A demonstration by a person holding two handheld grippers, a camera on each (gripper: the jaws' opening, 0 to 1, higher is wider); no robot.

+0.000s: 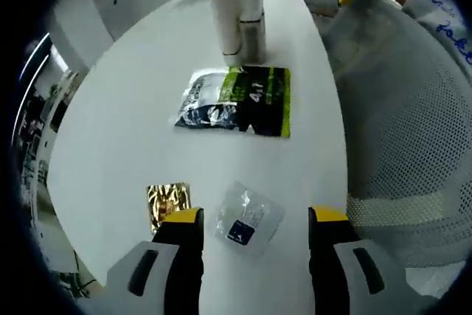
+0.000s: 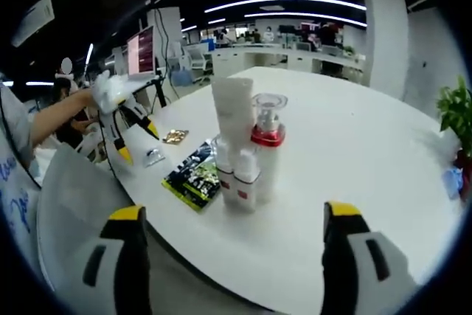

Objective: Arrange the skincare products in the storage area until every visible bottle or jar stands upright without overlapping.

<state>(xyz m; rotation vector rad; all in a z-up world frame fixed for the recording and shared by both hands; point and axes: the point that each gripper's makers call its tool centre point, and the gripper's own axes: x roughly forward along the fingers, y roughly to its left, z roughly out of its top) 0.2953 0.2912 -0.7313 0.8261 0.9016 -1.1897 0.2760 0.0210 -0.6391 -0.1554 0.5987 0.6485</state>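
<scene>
Now we hold the left tongs low over the white surface, jaws wide apart and holding nothing, with a small clear packet lying between them, so that seems to be our next pick. A gold packet lies just beside it, and a dark and green pouch lies flat farther on. The right tongs are wide apart too, holding nothing and aimed at the bottles. A white tube, a pump bottle with a red collar and two small white bottles stand upright, close together. We think the flat packets are what is left to tidy.
</scene>
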